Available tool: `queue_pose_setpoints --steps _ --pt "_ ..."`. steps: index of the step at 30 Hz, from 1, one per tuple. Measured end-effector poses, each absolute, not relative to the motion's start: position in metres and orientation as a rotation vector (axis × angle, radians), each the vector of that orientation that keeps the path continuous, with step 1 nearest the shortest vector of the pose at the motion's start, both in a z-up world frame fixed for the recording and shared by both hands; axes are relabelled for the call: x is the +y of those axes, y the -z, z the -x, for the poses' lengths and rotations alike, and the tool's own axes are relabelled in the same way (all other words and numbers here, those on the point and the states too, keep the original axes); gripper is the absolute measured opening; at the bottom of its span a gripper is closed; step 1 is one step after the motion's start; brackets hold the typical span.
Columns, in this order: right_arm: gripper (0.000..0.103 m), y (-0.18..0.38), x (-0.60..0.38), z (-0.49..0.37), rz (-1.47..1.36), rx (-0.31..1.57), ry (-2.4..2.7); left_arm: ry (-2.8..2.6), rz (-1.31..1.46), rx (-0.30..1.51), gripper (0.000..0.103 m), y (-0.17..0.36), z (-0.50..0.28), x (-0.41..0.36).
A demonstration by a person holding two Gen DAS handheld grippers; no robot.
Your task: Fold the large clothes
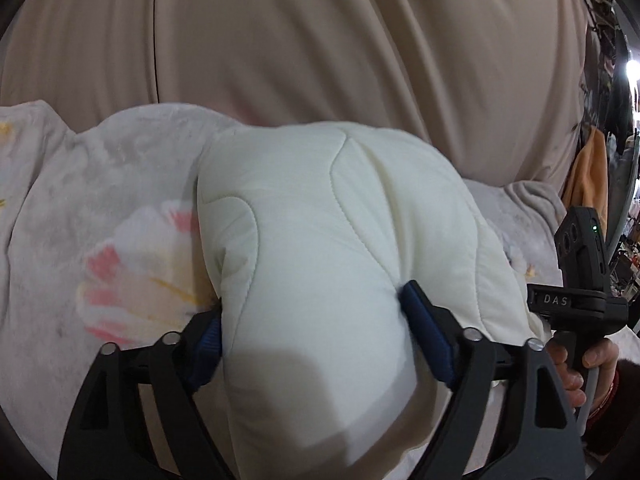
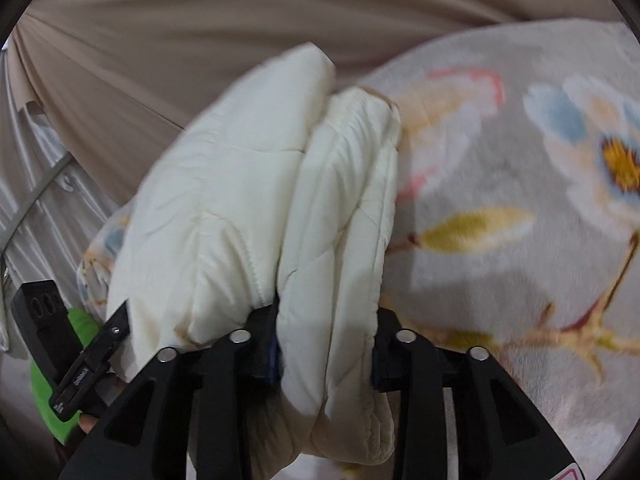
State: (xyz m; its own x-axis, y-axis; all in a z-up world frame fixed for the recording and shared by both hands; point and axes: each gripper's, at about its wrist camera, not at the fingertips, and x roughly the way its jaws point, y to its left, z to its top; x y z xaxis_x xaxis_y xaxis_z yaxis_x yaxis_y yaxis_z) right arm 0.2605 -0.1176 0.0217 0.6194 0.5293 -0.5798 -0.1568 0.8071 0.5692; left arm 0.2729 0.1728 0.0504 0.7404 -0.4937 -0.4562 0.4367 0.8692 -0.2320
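Note:
A cream quilted puffy jacket (image 1: 332, 232) is bunched into a thick folded bundle and held above a floral blanket. My left gripper (image 1: 312, 312) is shut on the jacket, its blue pads pressing into both sides of the padded fold. In the right wrist view the jacket (image 2: 248, 184) shows as two stacked padded layers. My right gripper (image 2: 326, 332) is shut on the nearer layer, its fingers mostly buried in the fabric. The right gripper's handle (image 1: 576, 300) and the hand holding it show at the right edge of the left wrist view. The left gripper's body (image 2: 64, 352) shows at the lower left of the right wrist view.
A grey fleece blanket (image 2: 500, 184) with pink, blue and yellow flowers covers the surface under the jacket; it also shows in the left wrist view (image 1: 100, 208). A beige curtain (image 1: 320, 40) hangs behind. Cluttered items (image 1: 608, 128) sit at the far right.

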Motion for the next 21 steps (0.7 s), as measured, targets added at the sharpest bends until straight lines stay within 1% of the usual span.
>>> queue_pose_setpoints --steps 1,3,5,8,11,12,13,14,15,17,19,21 --pt "0.049 -0.016 -0.125 -0.262 -0.548 0.84 -0.413 0.511 0.12 0.551 0.09 -0.049 -0.274 0.173" --pt "0.055 -0.011 -0.137 -0.26 -0.62 0.865 -0.419 0.503 0.142 0.572 0.095 -0.049 -0.275 0.177" --pt "0.055 -0.013 -0.146 -0.248 -0.632 0.861 -0.419 0.494 0.161 0.586 0.096 -0.052 -0.269 0.183" --pt "0.055 -0.038 -0.158 -0.214 -0.569 0.774 -0.344 0.434 0.141 0.556 0.096 -0.069 -0.251 0.193" --pt "0.04 -0.078 -0.151 -0.18 -0.425 0.649 -0.281 0.357 0.1 0.504 0.097 -0.093 -0.228 0.198" --pt "0.027 -0.092 -0.141 -0.171 -0.368 0.614 -0.298 0.335 0.086 0.493 0.097 -0.1 -0.222 0.197" --pt "0.019 -0.104 -0.128 -0.163 -0.308 0.588 -0.312 0.31 0.07 0.482 0.097 -0.107 -0.215 0.193" --pt "0.009 -0.112 -0.115 -0.158 -0.254 0.576 -0.322 0.298 0.058 0.478 0.097 -0.112 -0.21 0.189" --pt "0.005 -0.116 -0.102 -0.153 -0.203 0.573 -0.339 0.291 0.046 0.483 0.097 -0.115 -0.207 0.184" --pt "0.0 -0.118 -0.073 -0.15 -0.103 0.575 -0.362 0.278 0.027 0.514 0.097 -0.114 -0.205 0.172" --pt "0.0 -0.108 -0.052 -0.153 -0.006 0.597 -0.333 0.261 0.009 0.538 0.098 -0.105 -0.205 0.164" --pt "0.0 -0.097 -0.049 -0.165 0.01 0.644 -0.301 0.229 -0.007 0.567 0.097 -0.096 -0.208 0.16"
